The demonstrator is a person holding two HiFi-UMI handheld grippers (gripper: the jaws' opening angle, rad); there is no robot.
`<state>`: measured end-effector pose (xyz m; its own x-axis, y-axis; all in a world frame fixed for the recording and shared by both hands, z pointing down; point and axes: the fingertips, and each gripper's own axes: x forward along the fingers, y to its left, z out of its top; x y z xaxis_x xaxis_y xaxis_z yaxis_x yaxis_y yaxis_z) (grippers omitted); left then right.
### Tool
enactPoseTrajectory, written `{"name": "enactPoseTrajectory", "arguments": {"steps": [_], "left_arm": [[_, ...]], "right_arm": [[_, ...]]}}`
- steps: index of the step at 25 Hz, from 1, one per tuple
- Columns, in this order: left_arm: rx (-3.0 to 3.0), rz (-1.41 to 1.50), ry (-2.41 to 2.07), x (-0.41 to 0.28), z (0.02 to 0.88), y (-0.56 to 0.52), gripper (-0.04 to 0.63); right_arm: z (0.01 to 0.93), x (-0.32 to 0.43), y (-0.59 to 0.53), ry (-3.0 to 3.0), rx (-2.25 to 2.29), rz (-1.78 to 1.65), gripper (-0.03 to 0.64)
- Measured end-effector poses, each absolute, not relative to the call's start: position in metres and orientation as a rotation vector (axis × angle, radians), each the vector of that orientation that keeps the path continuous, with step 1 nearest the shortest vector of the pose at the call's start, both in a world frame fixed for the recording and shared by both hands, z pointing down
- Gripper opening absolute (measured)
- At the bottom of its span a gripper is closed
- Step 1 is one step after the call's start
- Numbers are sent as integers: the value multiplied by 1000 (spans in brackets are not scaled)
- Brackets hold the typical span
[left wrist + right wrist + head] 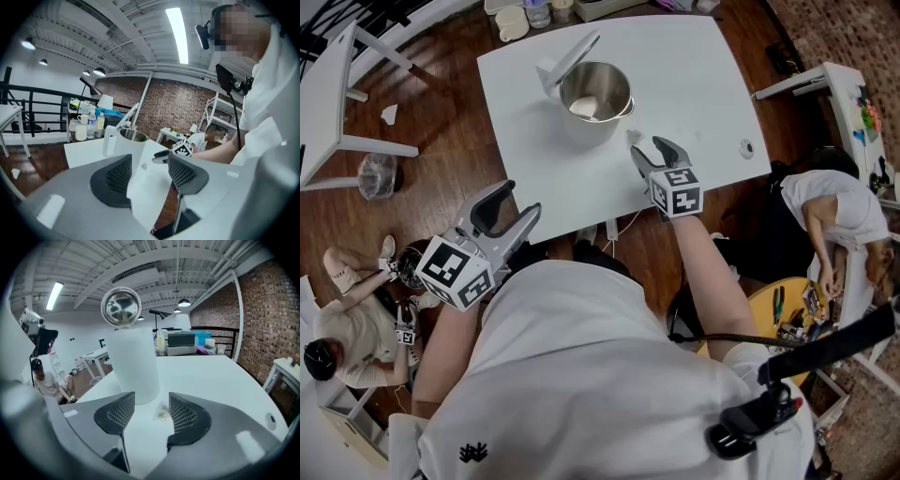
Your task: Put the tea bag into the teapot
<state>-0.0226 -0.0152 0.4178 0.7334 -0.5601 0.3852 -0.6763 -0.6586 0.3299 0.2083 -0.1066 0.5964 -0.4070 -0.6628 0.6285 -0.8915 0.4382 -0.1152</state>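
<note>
The teapot is a white jug with a steel inside and its lid tipped open, standing on the white table. In the right gripper view it rises just ahead as the teapot. A small tea bag lies on the table to the pot's right front. My right gripper hovers just short of it, open; the tea bag shows between and beyond the jaws, untouched. My left gripper is open and empty, held off the table's near edge. From there the teapot and the right gripper are visible.
Bottles and cups stand at the table's far edge, and a small round grommet sits near its right side. One person sits on the floor at left, another person bends at right. A second white table stands at upper left.
</note>
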Motion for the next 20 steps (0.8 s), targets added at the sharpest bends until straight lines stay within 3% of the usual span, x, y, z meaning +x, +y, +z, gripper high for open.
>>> {"name": "enactPoseTrajectory", "arguments": {"steps": [13, 20], "left_arm": [[2472, 381, -966, -49, 417, -35, 241], [2465, 382, -969, -57, 420, -42, 241]], "right_arm": [[682, 213, -145, -1973, 1357, 679, 192], [697, 217, -152, -1909, 1389, 692, 87]]}}
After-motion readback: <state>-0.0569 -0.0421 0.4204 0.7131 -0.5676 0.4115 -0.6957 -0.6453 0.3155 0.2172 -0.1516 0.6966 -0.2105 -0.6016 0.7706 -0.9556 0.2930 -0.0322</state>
